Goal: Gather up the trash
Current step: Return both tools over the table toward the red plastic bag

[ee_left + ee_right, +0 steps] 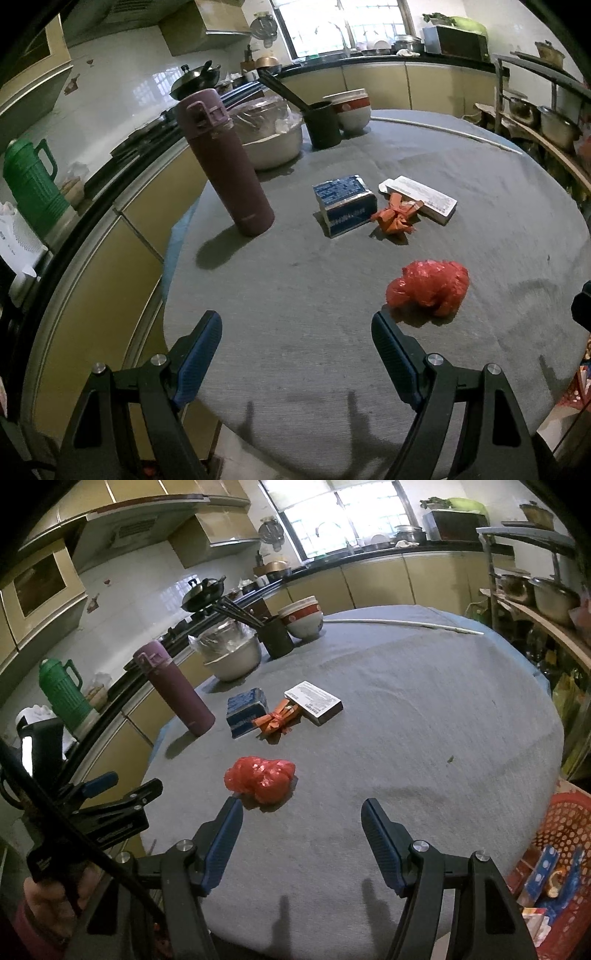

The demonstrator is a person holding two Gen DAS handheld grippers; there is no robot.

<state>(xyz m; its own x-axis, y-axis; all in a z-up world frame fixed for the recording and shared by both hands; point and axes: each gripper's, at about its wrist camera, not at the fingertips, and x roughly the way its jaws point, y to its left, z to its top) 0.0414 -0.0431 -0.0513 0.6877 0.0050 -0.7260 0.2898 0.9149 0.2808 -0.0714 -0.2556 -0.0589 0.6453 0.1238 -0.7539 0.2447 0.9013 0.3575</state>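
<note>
Trash nearest us is the crumpled red plastic bag (pixel 260 780), lying just beyond our right gripper (pixel 301 810) toward its left finger; both grippers, left gripper (pixel 297 325) included, gape empty.

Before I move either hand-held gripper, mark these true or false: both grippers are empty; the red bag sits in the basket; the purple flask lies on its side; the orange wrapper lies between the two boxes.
1. Both grippers, left hand-held gripper and right hand-held gripper, are empty: true.
2. Red bag in the basket: false, it lies on the table.
3. Purple flask on its side: false, upright.
4. Orange wrapper between blue box and white box: true.
</note>
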